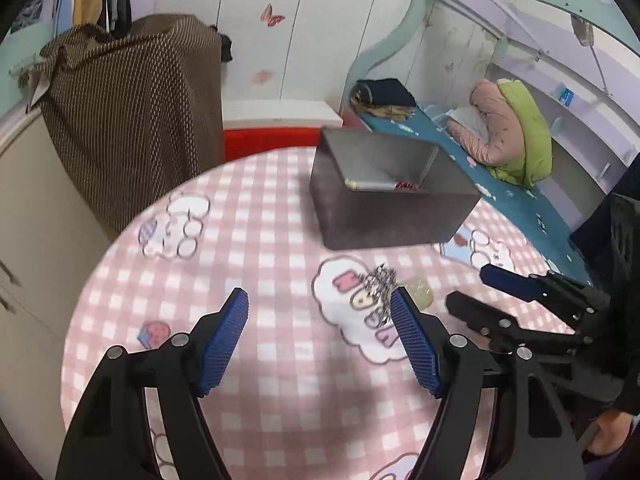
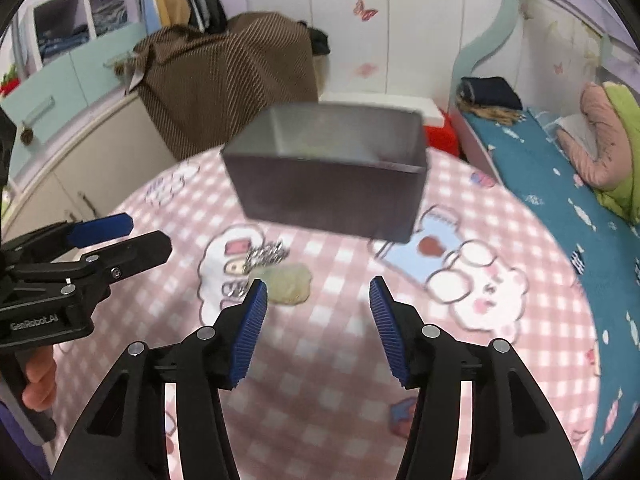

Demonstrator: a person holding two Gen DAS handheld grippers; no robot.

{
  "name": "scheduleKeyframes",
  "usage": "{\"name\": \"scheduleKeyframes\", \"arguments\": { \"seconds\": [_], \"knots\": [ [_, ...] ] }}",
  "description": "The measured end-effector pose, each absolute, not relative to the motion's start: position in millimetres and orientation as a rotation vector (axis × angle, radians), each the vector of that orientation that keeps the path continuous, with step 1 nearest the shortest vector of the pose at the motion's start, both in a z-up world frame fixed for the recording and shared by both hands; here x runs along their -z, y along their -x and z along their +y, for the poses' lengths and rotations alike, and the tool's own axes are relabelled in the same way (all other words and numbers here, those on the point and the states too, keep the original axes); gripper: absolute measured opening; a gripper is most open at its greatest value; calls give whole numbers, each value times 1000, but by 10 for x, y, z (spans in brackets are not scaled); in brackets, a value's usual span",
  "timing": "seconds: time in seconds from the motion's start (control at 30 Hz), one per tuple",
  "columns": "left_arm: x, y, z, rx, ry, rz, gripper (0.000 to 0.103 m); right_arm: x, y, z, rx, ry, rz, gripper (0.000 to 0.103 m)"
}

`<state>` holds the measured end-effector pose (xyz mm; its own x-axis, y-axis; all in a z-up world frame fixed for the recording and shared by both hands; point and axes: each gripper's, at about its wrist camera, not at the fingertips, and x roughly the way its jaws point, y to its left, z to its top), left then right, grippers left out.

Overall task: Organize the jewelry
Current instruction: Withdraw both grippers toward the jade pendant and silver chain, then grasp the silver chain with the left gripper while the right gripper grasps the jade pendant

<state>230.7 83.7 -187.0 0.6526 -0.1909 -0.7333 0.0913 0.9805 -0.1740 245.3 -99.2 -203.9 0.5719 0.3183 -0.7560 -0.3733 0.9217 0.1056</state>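
Both hand-held grippers, left (image 1: 320, 336) and right (image 2: 318, 328), spread over tablecloth (image 2: 320, 400), silver chain (image 2: 266, 256) just beyond.

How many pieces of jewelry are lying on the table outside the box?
2: a silver chain on the cloud picture in front of the grey box, and a pale green bracelet right beside it. More may hide inside the box.

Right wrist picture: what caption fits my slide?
Open right tool above silver jewelry near the grey box.
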Motion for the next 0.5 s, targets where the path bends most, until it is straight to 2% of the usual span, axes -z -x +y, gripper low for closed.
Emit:
{"name": "scheduleKeyframes", "arguments": {
  "seconds": [0.5],
  "knots": [
    [2065,-2358,927,156,160,882,71,2249,-2618,-636,-426,114,920,53]
  ]
}}
